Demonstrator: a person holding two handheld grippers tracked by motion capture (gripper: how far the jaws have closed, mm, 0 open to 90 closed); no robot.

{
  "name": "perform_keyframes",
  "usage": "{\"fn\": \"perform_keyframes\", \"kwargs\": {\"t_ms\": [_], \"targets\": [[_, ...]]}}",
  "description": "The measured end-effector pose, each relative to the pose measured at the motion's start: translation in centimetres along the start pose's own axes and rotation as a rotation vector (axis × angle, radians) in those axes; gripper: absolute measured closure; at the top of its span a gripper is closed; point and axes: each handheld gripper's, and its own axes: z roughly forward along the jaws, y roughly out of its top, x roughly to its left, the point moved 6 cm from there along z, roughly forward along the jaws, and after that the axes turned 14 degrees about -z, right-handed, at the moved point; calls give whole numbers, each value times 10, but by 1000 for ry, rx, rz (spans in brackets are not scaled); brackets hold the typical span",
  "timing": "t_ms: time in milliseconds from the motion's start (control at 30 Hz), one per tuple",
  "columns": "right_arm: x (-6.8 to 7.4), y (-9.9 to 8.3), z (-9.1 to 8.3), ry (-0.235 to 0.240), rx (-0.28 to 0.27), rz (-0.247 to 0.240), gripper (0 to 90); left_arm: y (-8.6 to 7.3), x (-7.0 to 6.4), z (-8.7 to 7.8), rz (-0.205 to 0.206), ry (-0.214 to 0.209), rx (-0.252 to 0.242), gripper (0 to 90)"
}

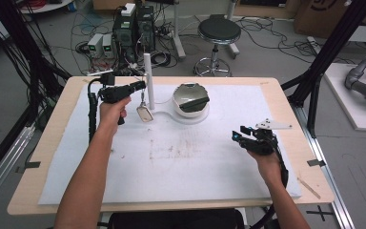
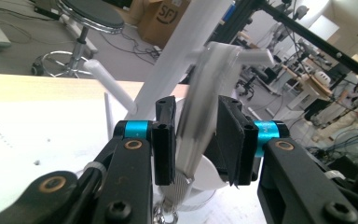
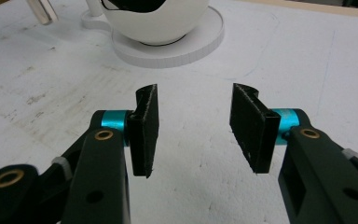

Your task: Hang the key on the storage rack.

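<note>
- Keyring tag — small flat rounded pendant, pale with a darker rim, hangs on a short metal chain beside the white stand post. In the left gripper view its strap shows as a blurred, glossy band running up between the pads towards a peg on the post.
- Left gripper sits high at the post's peg level, jaws narrowed around the strap; I judge it's holding it, contact at the pads looks real but motion blur keeps it uncertain. High grip makes sense: the loop has to go over or off the peg.
- Post is smooth white plastic, round section, with 2 angled pegs visible in the left gripper view; joined by a thin neck to a round flat base.
- White bowl — glossy, rounded, dark insert inside — sits on that base, right of the post.
- Right gripper rests low over the white table cover, well apart from the stand, jaws wide, nothing between them — parked, out of the way.
- Cover is matte, faintly stained mid-table; wooden tabletop edge shows around it.
</note>
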Motion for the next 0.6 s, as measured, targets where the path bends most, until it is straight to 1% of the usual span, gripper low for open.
{"fn": "perform_keyframes", "kwargs": {"t_ms": [33,67,100,133,167,200,233,267,300,333,367,400,433,467,500,533,567,600], "targets": [[0,0,-1,-2,1,2,532,2,-1,-4,31,23,-19,672],[0,0,-1,-2,1,2,532,2,-1,-4,31,23,-19,672],[-1,0,-1,-5,1,3,532,2,-2,-8,67,48,-27,673],[-1,0,-1,-7,1,3,531,2,-2,-8,67,48,-27,673],[-1,0,-1,-9,-1,2,532,-2,-2,-14,99,66,-43,675],[-1,0,-1,-9,-1,2,532,-2,-2,-14,99,66,-43,675],[-2,1,-2,-13,-2,2,531,-7,-1,-21,133,83,-56,676],[-2,1,-2,-13,-2,2,531,-7,-1,-21,133,83,-56,675],[-3,1,-3,-20,-2,-3,528,-13,-1,-27,172,96,-64,672],[-3,1,-4,-22,-3,-7,523,-13,-1,-27,172,96,-64,665],[-3,1,-4,-22,-3,-7,523,-16,-1,-32,208,111,-72,665],[-5,1,-4,-29,-4,-10,496,-19,-1,-35,240,117,-79,619],[-5,1,-5,-32,-4,-8,479,-27,-2,-43,316,134,-89,611],[-5,1,-5,-32,-4,-8,479,-27,-2,-43,316,134,-89,597],[-6,1,-5,-37,-7,-23,442,-34,-2,-50,360,140,-90,560],[-6,1,-5,-37,-7,-23,442,-34,-2,-50,360,140,-90,529],[-7,1,-4,-49,-5,-37,381,-38,-2,-55,379,143,-100,483],[-7,1,-4,-49,-5,-37,381,-41,-2,-59,388,148,-103,483]]}}
